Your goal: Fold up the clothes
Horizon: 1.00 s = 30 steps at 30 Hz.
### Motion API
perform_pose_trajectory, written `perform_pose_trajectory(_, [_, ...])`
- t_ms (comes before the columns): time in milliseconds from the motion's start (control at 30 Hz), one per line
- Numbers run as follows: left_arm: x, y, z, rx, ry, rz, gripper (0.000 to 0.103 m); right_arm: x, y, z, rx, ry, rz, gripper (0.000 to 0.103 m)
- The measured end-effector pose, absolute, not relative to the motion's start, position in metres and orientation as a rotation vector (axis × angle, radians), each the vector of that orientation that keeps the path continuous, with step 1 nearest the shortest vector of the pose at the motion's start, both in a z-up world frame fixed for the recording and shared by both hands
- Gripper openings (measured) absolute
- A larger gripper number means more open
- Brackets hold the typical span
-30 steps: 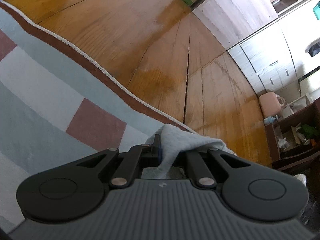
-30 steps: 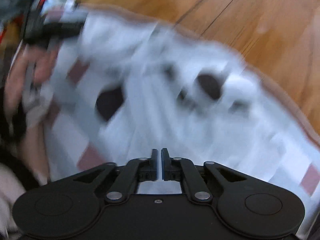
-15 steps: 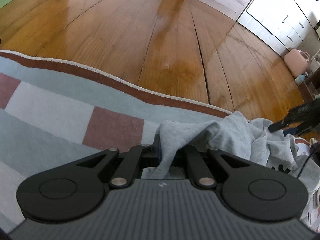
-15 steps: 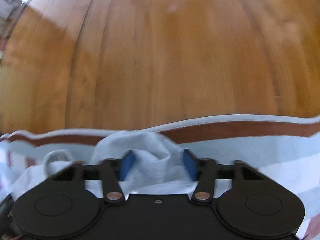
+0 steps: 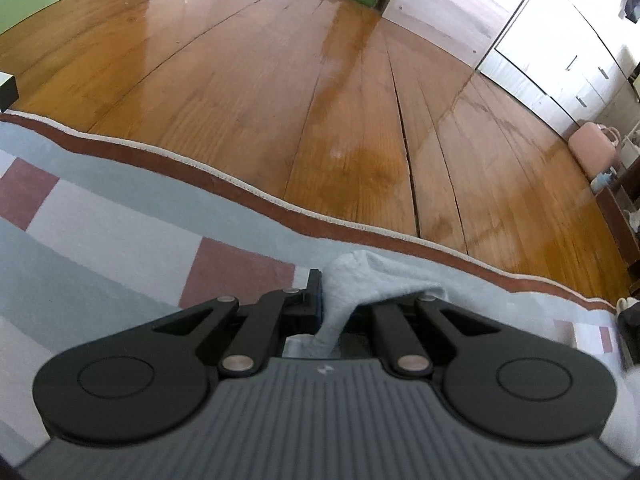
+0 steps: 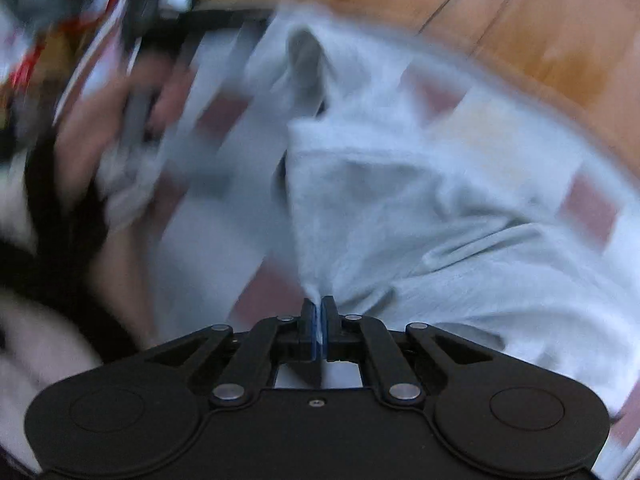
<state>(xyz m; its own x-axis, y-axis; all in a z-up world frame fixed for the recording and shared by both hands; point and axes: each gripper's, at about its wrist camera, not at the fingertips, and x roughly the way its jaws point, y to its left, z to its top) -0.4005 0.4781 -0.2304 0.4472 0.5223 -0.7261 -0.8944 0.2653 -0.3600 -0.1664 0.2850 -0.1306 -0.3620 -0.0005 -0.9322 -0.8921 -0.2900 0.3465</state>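
A light grey garment (image 6: 420, 200) lies spread over a checked rug (image 6: 592, 208) in the blurred right wrist view. My right gripper (image 6: 319, 312) is shut on a pinched fold of the garment. My left gripper (image 5: 340, 292) is shut on another bunch of the grey garment (image 5: 352, 280), which drapes over its right finger and hides it. The person's hand with the left gripper (image 6: 132, 120) shows blurred at the left of the right wrist view.
The rug (image 5: 120, 232) has grey, white and dusty-red blocks and a brown border. Beyond it lies a glossy wooden floor (image 5: 320, 100). White cabinets (image 5: 560, 48) and a pink case (image 5: 592, 148) stand at the far right.
My right gripper has closed on the garment and swung round from the rug edge toward the left hand. My left gripper still holds its cloth; the bunched garment beside it has left its view.
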Motion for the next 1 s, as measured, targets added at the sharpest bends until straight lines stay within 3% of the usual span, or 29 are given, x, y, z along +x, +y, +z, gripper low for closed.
perform_pose_trajectory(133, [-0.396, 0.477, -0.232, -0.828, 0.564, 1.034, 0.003, -0.177, 0.282, -0.108, -1.236, 1.209, 1.809, 0.008])
perform_pose_trajectory(200, [-0.389, 0.479, -0.235, -0.818, 0.602, 1.053, 0.003, -0.177, 0.287, -0.089, -1.209, 1.155, 1.853, 0.022])
perform_pose_trajectory(233, [-0.388, 0.481, -0.238, -0.827, 0.622, 1.058, 0.003, -0.171, 0.293, -0.074, -1.136, 1.125, 1.871, 0.041])
perform_pose_trajectory(267, [-0.389, 0.482, -0.240, -0.844, 0.635, 1.061, 0.003, -0.164, 0.299, -0.062, -1.091, 1.082, 1.882, 0.051])
perform_pose_trajectory(467, [-0.393, 0.486, -0.249, -0.904, 0.640, 1.057, 0.003, -0.107, 0.335, -0.043, -1.028, 0.949, 1.767, 0.053])
perform_pose_trajectory(667, [-0.392, 0.486, -0.251, -0.902, 0.644, 1.053, 0.003, -0.048, 0.372, -0.097, -1.117, 0.986, 1.530, 0.054])
perform_pose_trajectory(833, [-0.390, 0.489, -0.252, -0.912, 0.645, 1.048, 0.003, -0.001, 0.399, -0.117, -1.026, 1.093, 1.408, 0.054])
perform_pose_trajectory(1000, [-0.391, 0.490, -0.252, -0.917, 0.648, 1.044, 0.003, 0.025, 0.409, -0.144, -0.995, 1.185, 1.229, 0.063])
